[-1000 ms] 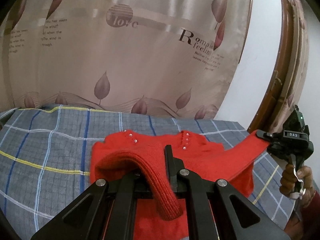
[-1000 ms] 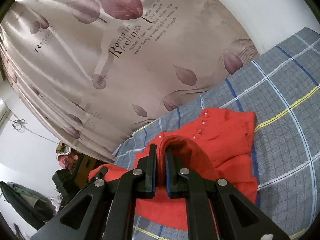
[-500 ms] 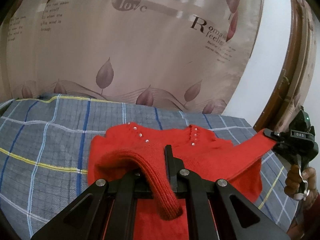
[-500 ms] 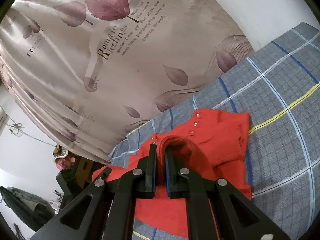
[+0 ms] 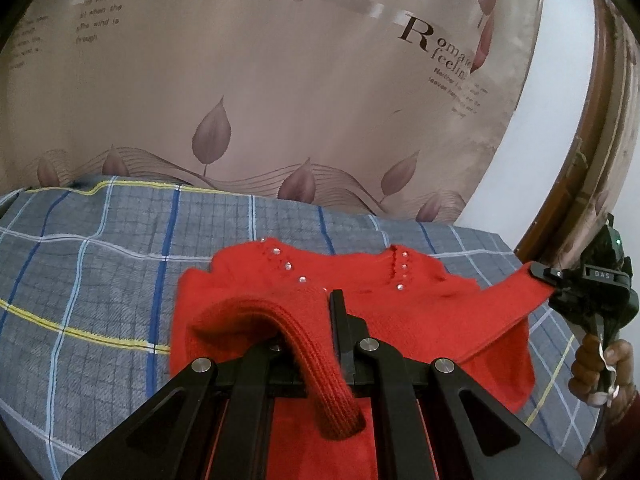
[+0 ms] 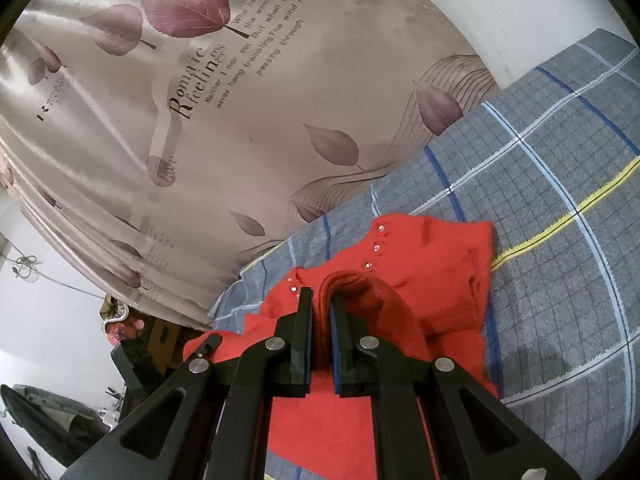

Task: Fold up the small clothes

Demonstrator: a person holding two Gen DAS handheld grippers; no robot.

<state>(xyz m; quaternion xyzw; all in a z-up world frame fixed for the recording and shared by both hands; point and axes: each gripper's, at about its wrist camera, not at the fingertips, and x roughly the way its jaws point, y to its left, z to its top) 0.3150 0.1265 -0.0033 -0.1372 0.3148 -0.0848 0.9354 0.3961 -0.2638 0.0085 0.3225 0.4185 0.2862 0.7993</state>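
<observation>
A red knitted sweater (image 5: 372, 284) with small pearl buttons lies on the grey plaid bed cover (image 5: 100, 280). My left gripper (image 5: 312, 312) is shut on one ribbed sleeve cuff, which drapes over its left finger. Far right in the left wrist view, my right gripper (image 5: 540, 272) holds the other sleeve stretched out from the body. In the right wrist view the right gripper (image 6: 321, 296) is shut on a fold of red sleeve above the sweater (image 6: 440, 272). The left gripper (image 6: 208, 344) shows at the lower left there.
A beige curtain (image 5: 280, 100) with leaf prints hangs right behind the bed. A brown wooden frame (image 5: 560, 208) and a white wall stand to the right. A person's hand (image 5: 592, 368) holds the right gripper's handle. The bed cover (image 6: 568, 248) stretches away on the right.
Both grippers have sunk a little toward the bed and moved in over the sweater's body, carrying their sleeves along. Both grips are unchanged.
</observation>
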